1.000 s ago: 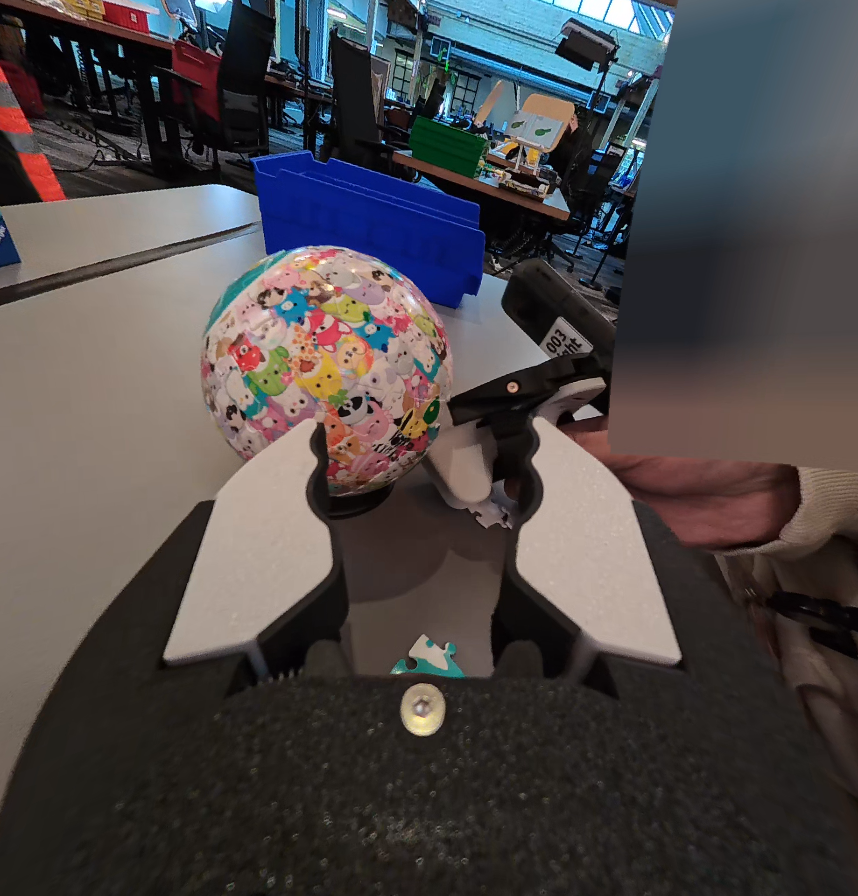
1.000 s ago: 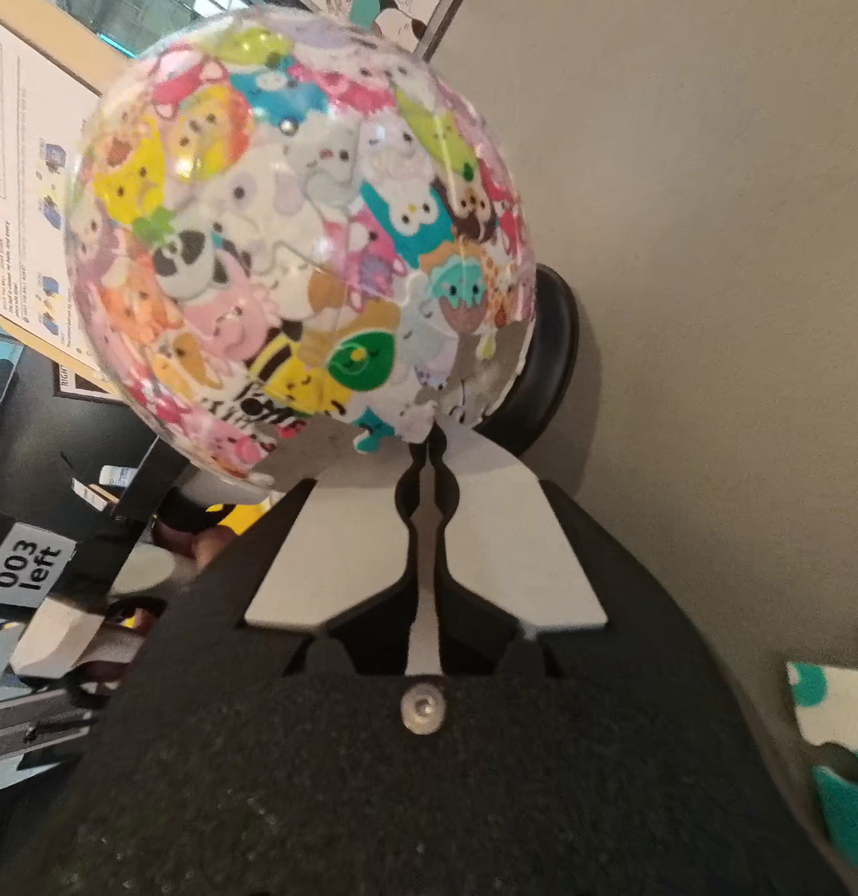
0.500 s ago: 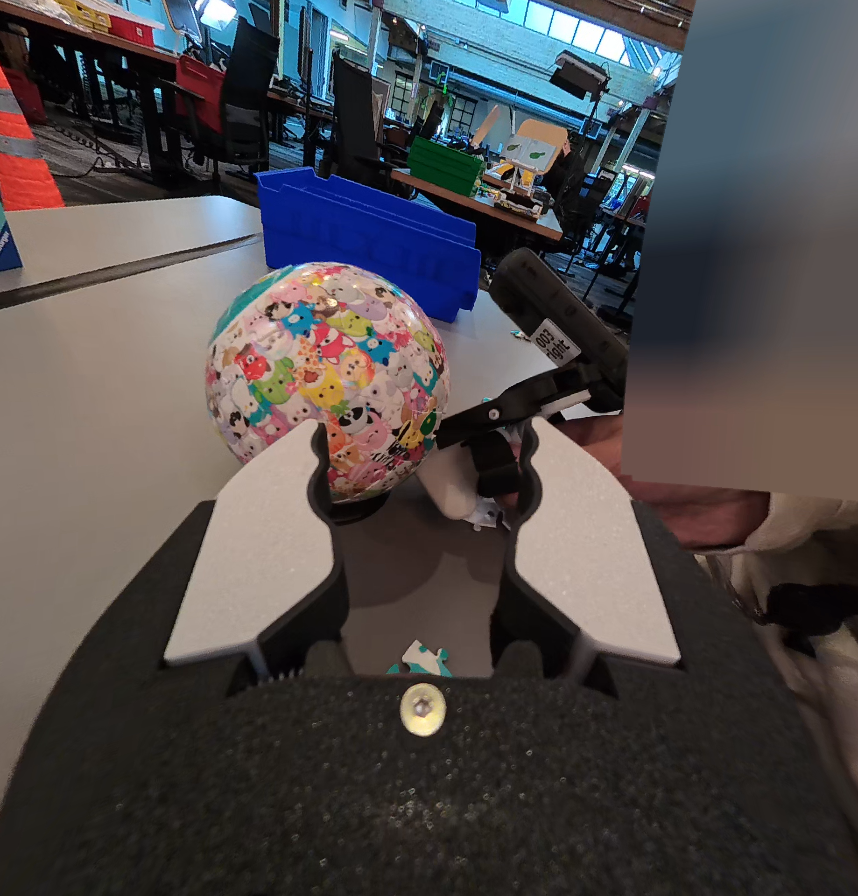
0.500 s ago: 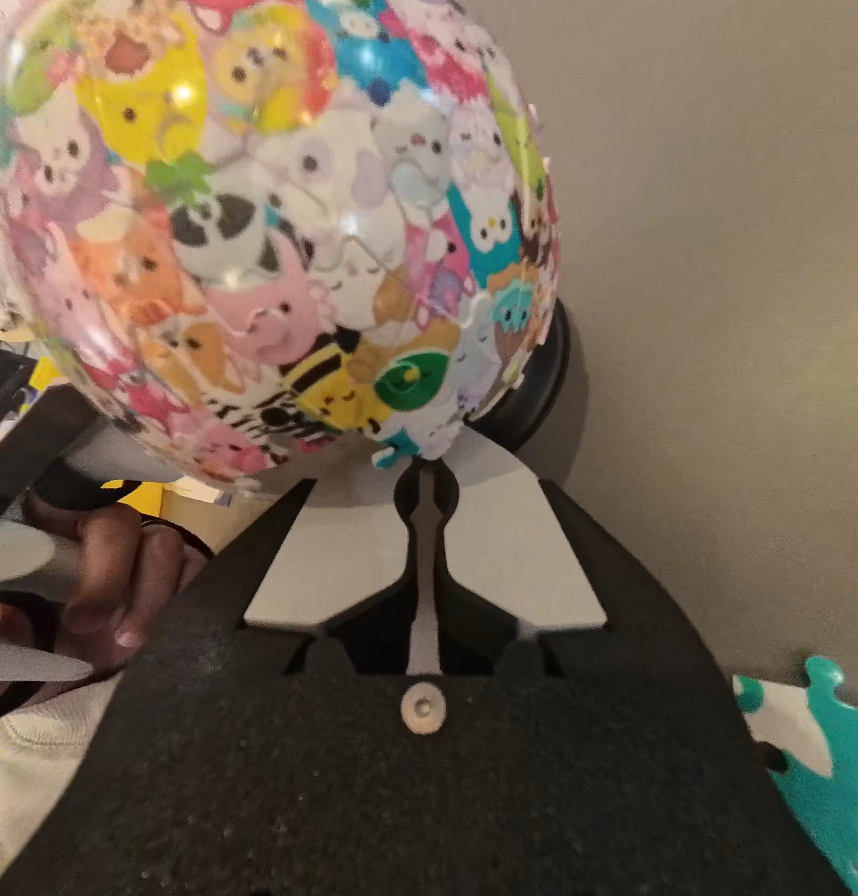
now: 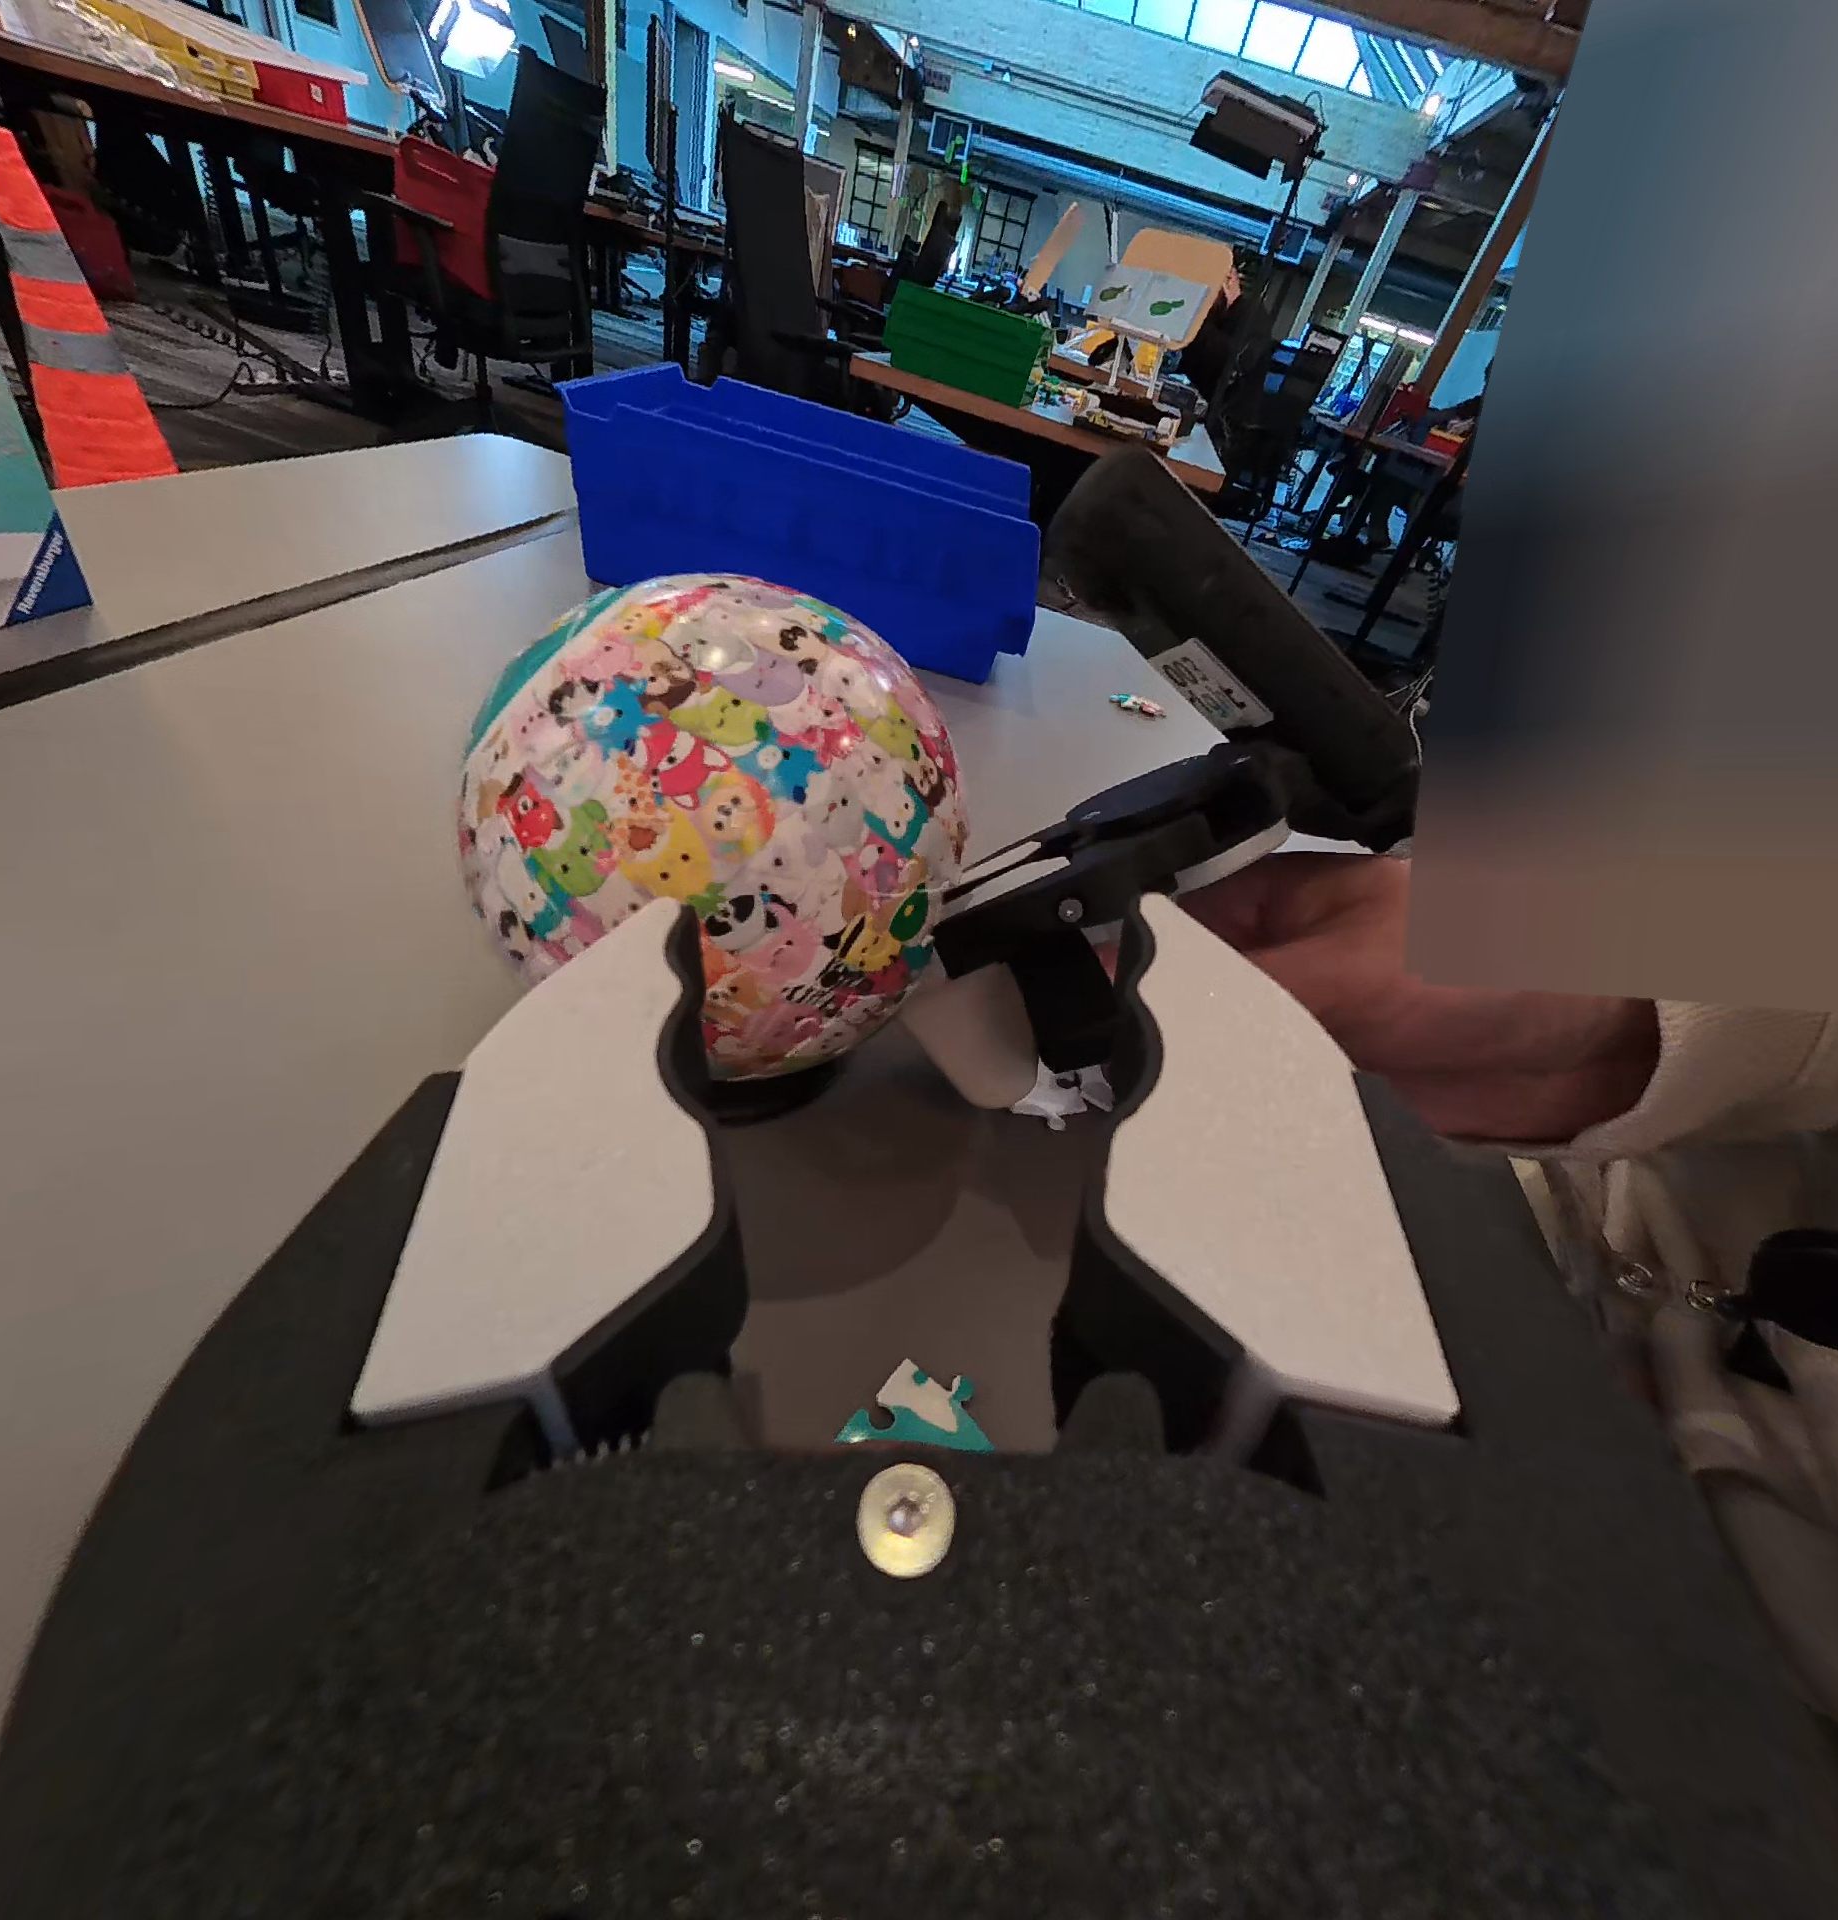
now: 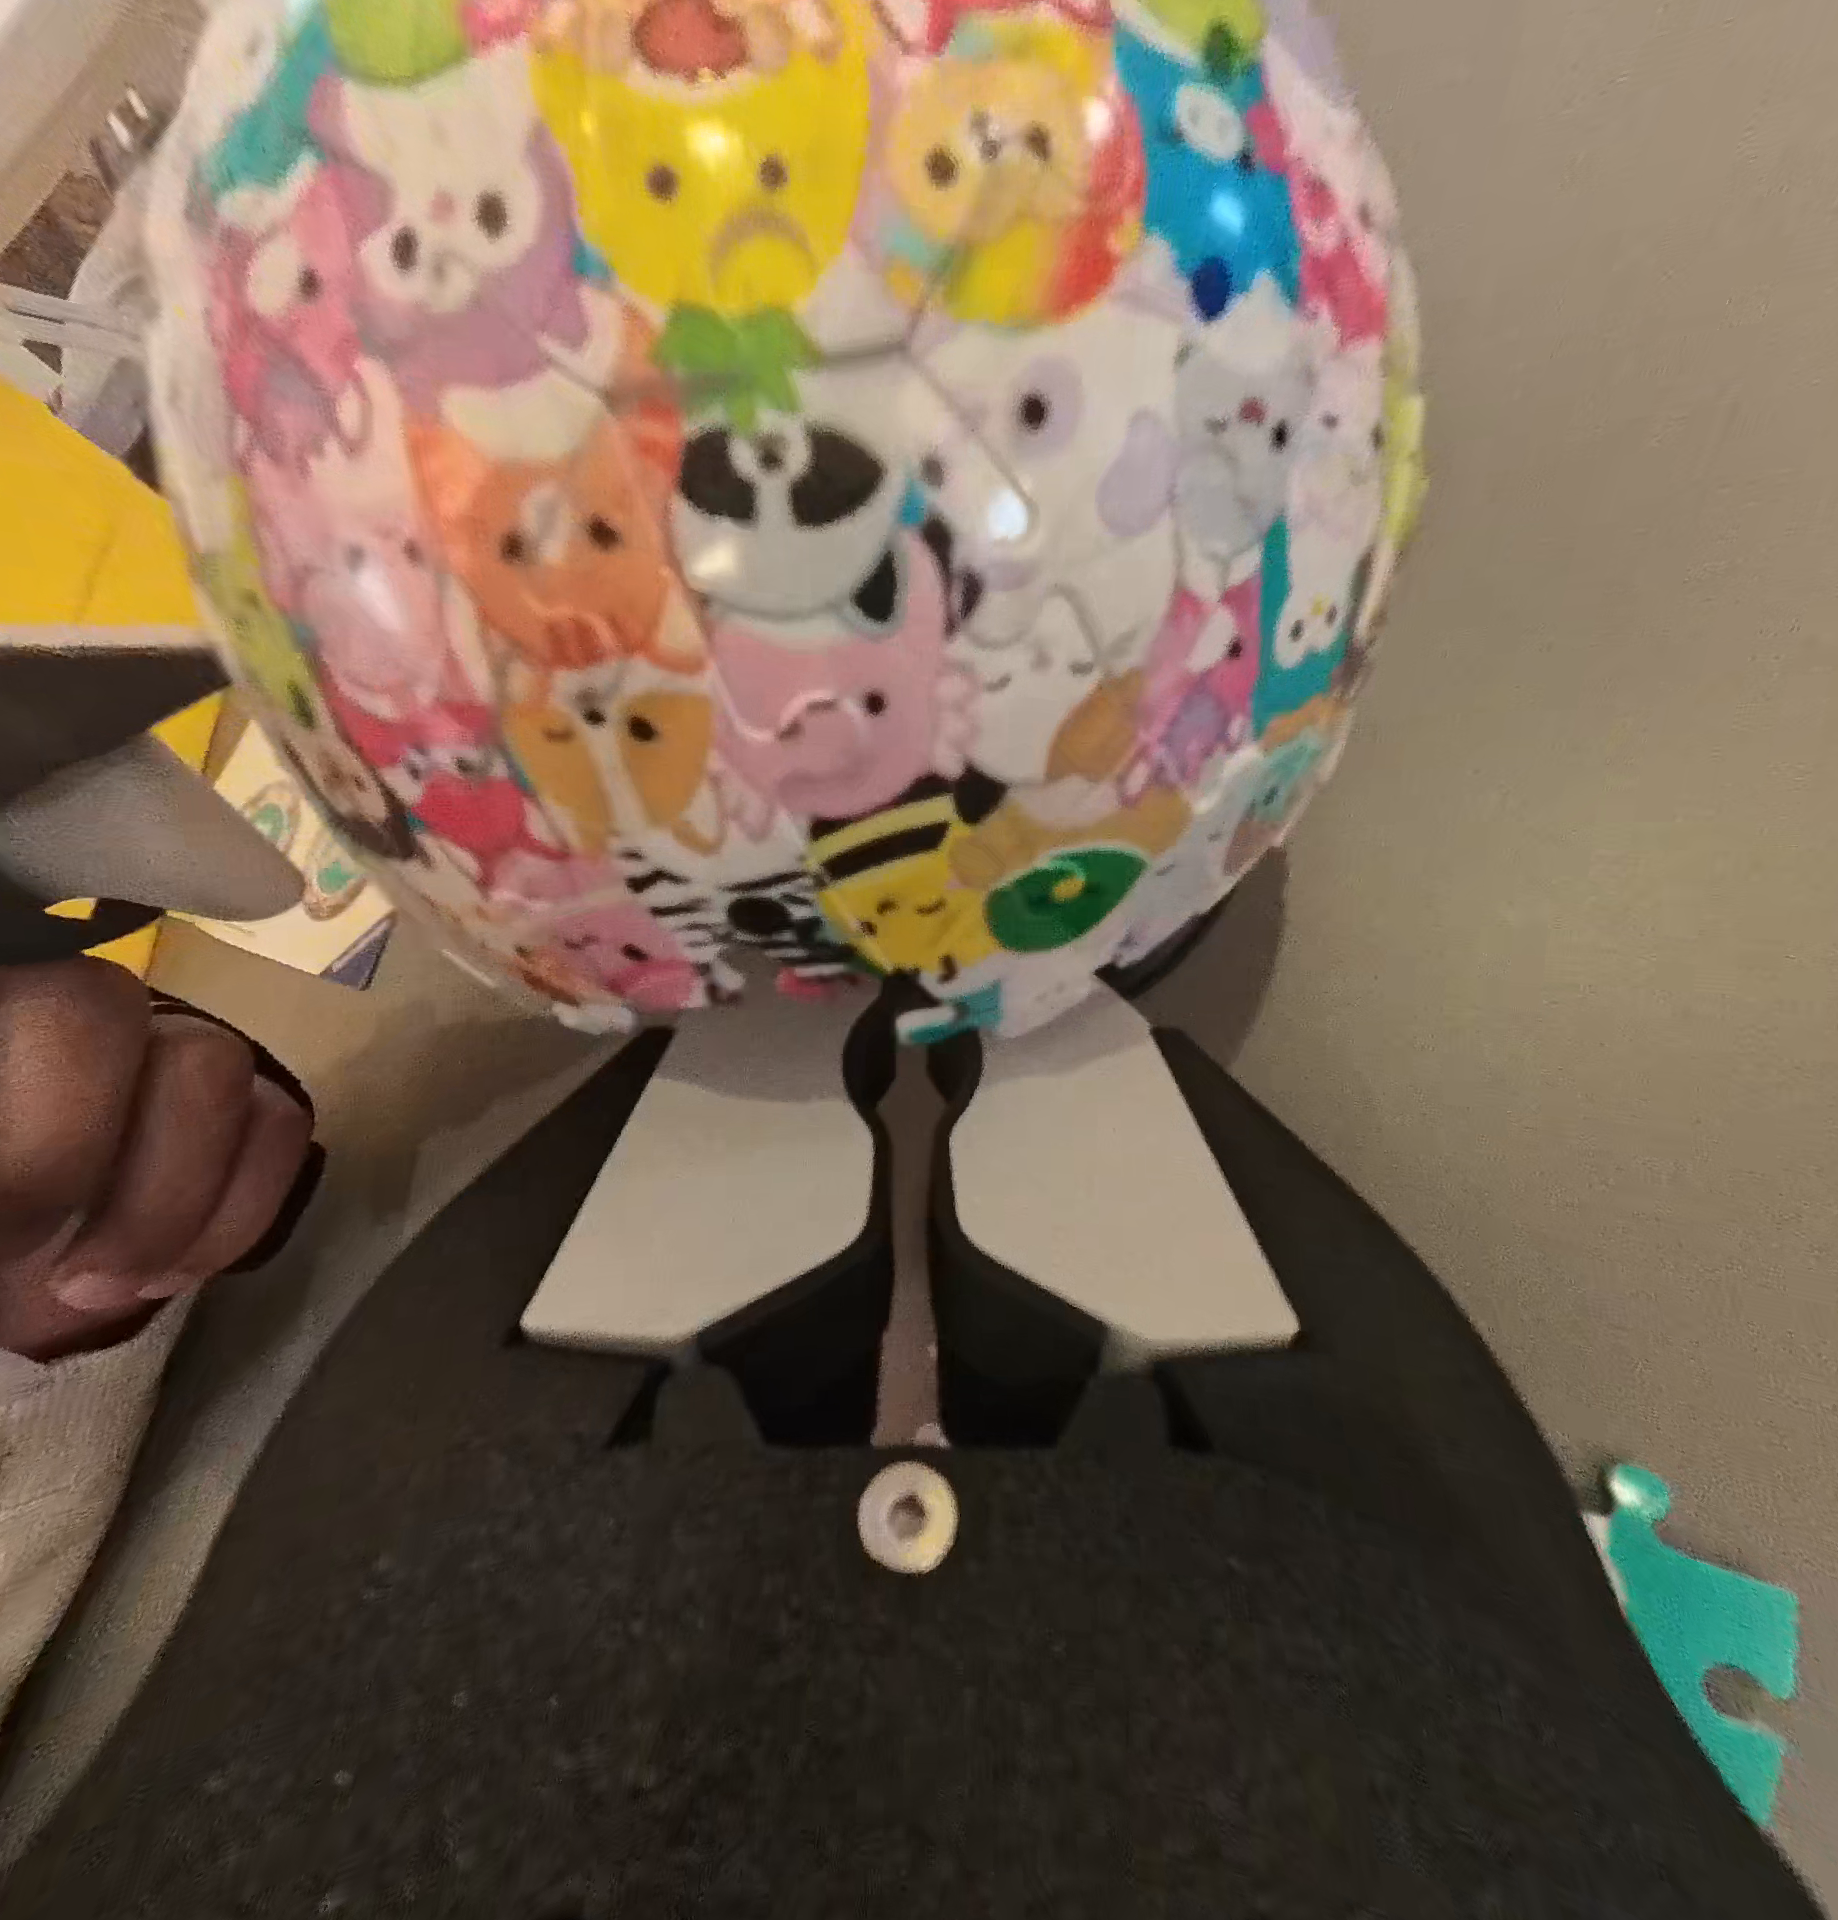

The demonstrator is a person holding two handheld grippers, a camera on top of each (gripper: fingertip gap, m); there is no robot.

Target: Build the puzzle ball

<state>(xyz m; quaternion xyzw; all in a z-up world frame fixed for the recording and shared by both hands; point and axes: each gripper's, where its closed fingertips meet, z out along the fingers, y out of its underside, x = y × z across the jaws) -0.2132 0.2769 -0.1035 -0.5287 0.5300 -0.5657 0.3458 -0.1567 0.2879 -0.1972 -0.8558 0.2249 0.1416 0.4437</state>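
Observation:
The colourful puzzle ball (image 5: 712, 821) stands on a black ring stand (image 5: 769, 1091) on the grey table. My left gripper (image 5: 910, 925) is open and empty just in front of the ball, and one of its fingers (image 6: 136, 842) shows in the right wrist view. My right gripper (image 6: 899, 1029) is shut on a thin white and teal puzzle piece (image 6: 956, 1013), held against the ball (image 6: 790, 520) low down near the stand (image 6: 1206, 935). In the left wrist view the right gripper (image 5: 1040, 1049) points down at the ball's lower right with the piece (image 5: 1060, 1096) at its tips.
A loose teal and white piece (image 5: 920, 1408) lies on the table between my left fingers; it also shows in the right wrist view (image 6: 1704, 1642). A blue bin (image 5: 790, 520) stands behind the ball. A puzzle box (image 5: 11, 540) stands at far left. A hand (image 6: 115, 1143) holds the left gripper. The gap from one gripper's tips to the other's is roughly 11 centimeters.
My right gripper has moved closer to the ball and swung round its lower side with the piece. The left gripper has drawn back a little and stays open.

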